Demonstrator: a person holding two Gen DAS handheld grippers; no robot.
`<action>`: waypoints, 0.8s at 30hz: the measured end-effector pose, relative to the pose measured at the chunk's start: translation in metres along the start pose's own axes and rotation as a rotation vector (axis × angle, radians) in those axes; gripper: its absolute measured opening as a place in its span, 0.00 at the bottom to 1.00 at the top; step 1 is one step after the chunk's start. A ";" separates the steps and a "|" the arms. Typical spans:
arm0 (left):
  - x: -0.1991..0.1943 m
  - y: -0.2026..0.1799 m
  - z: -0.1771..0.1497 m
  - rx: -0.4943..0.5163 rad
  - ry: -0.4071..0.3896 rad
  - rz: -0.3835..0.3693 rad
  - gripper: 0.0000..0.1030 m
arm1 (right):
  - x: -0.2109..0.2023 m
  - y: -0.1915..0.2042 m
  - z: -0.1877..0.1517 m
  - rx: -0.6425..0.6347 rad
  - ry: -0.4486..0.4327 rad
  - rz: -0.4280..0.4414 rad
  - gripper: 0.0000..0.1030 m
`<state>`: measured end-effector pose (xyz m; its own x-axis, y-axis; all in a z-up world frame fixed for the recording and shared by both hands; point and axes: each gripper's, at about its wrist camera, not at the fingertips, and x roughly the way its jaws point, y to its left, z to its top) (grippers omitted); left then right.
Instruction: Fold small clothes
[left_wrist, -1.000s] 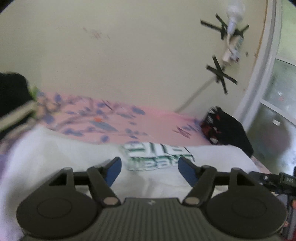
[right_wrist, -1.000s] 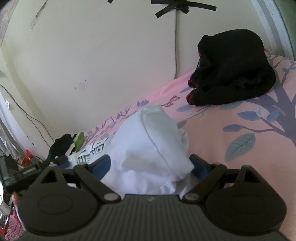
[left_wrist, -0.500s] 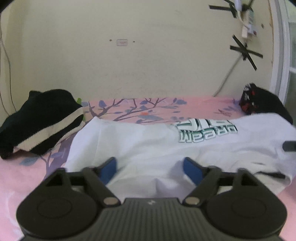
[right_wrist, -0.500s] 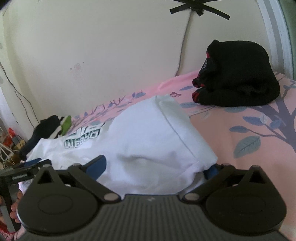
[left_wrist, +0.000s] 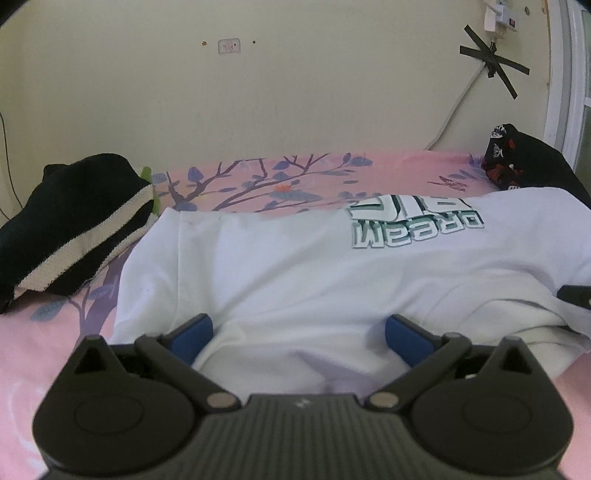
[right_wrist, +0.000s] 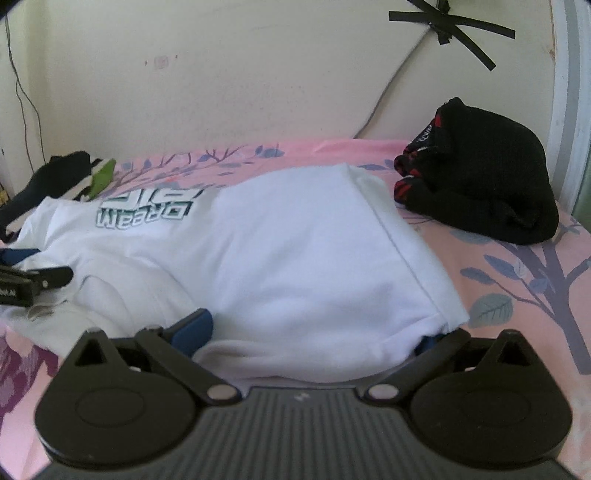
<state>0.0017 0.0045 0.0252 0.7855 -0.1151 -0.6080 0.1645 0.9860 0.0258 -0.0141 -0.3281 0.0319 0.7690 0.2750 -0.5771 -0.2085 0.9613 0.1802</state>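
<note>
Left wrist view: white T-shirt (left_wrist: 295, 273) with green lettering spread on pink floral bed (left_wrist: 44, 350), near edge bunched between wide-open fingers (left_wrist: 192, 334) of left gripper (left_wrist: 299, 332), nothing clamped. Right wrist view: same shirt draped over right gripper (right_wrist: 314, 332), fingers (right_wrist: 192, 328) spread wide, right one mostly hidden under cloth. Black striped garment (left_wrist: 70, 229) far left, black bundle (right_wrist: 480, 173) far right, by wall (left_wrist: 295, 92).

Pink floral bedsheet (left_wrist: 44, 354), taped cable (right_wrist: 391, 77)
</note>
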 end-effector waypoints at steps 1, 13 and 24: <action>0.000 -0.001 0.000 0.010 0.006 0.003 1.00 | 0.000 0.000 0.000 0.002 -0.001 0.002 0.94; -0.001 0.001 0.000 0.039 0.023 -0.008 1.00 | -0.006 -0.015 -0.002 0.101 -0.039 0.085 0.94; -0.028 -0.002 -0.012 0.049 -0.122 -0.012 1.00 | -0.010 -0.042 -0.005 0.271 -0.087 0.206 0.94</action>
<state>-0.0277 0.0072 0.0328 0.8498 -0.1435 -0.5072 0.2008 0.9778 0.0597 -0.0157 -0.3707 0.0261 0.7783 0.4493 -0.4386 -0.2059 0.8425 0.4978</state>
